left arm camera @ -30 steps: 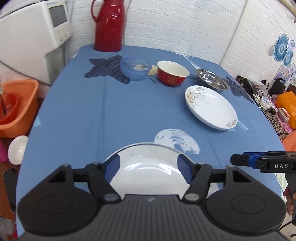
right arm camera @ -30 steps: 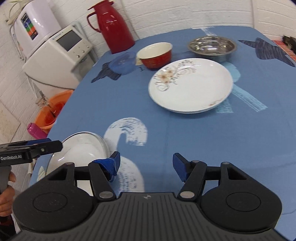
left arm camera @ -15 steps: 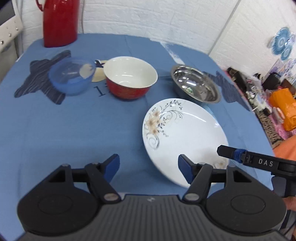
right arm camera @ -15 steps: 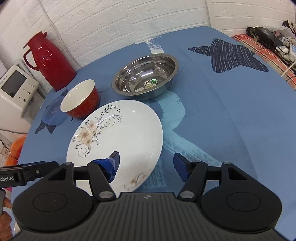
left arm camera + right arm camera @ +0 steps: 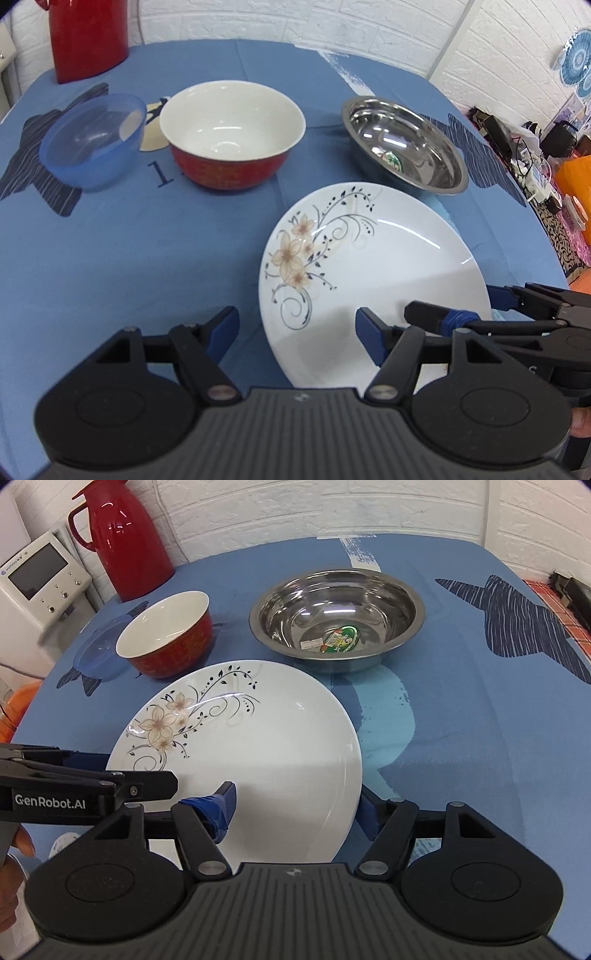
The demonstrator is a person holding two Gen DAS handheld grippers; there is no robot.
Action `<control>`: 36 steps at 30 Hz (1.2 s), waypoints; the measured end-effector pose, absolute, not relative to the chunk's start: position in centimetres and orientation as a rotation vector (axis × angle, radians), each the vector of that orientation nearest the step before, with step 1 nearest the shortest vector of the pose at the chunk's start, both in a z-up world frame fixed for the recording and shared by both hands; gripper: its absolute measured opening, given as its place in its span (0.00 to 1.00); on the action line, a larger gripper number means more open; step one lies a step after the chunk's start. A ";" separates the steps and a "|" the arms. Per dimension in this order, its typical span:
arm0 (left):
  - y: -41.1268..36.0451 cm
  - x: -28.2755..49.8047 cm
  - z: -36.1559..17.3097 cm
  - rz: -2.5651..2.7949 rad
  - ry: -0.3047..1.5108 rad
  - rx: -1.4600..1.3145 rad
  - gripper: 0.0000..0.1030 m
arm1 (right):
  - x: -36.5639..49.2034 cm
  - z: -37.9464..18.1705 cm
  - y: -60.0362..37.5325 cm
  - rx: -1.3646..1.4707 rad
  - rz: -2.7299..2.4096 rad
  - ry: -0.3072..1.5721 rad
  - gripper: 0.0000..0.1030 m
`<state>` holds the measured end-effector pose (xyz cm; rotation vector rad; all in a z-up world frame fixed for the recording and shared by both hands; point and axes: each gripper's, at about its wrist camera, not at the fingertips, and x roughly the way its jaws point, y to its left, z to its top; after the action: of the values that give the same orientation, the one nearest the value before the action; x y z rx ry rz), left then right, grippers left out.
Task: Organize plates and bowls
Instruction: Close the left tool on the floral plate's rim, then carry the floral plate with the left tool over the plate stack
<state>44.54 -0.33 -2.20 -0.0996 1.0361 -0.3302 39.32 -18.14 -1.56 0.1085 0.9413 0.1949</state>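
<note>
My left gripper and right gripper both hang spread over the near edges of the flowered plate on the worktop; contact seems unlikely, though I can't tell.

Glossy glazed plate, shiny steel bowl, translucent plastic bowl

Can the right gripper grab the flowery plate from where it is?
Probably yes. The right hand-held gripper is open, one finger over the plate, the other beside its rim, nothing between.
</note>
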 end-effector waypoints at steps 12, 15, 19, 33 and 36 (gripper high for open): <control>0.4 43.6 -1.9 -0.313 1.018 -0.095 0.16 | 37.4 -1.8 -17.8 0.135 0.192 0.894 0.45; 0.5 43.2 -1.8 -0.312 1.016 -0.081 0.15 | 37.1 -1.7 -17.7 0.170 0.191 0.899 0.46; 0.8 42.8 -1.6 -0.313 1.016 -0.072 0.14 | 36.8 -1.7 -17.4 0.237 0.168 0.903 0.49; 2.4 39.8 -0.5 -0.325 0.985 -0.046 0.14 | 34.4 -1.9 -15.7 0.221 0.182 0.878 0.51; 2.7 40.1 -1.6 -0.327 1.029 -0.087 0.14 | 34.6 -2.1 -16.1 0.274 0.175 0.872 0.52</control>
<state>40.14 2.75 -1.56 -0.0874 1.0292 -0.3275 34.63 -16.15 -2.06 0.2738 0.8717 0.1752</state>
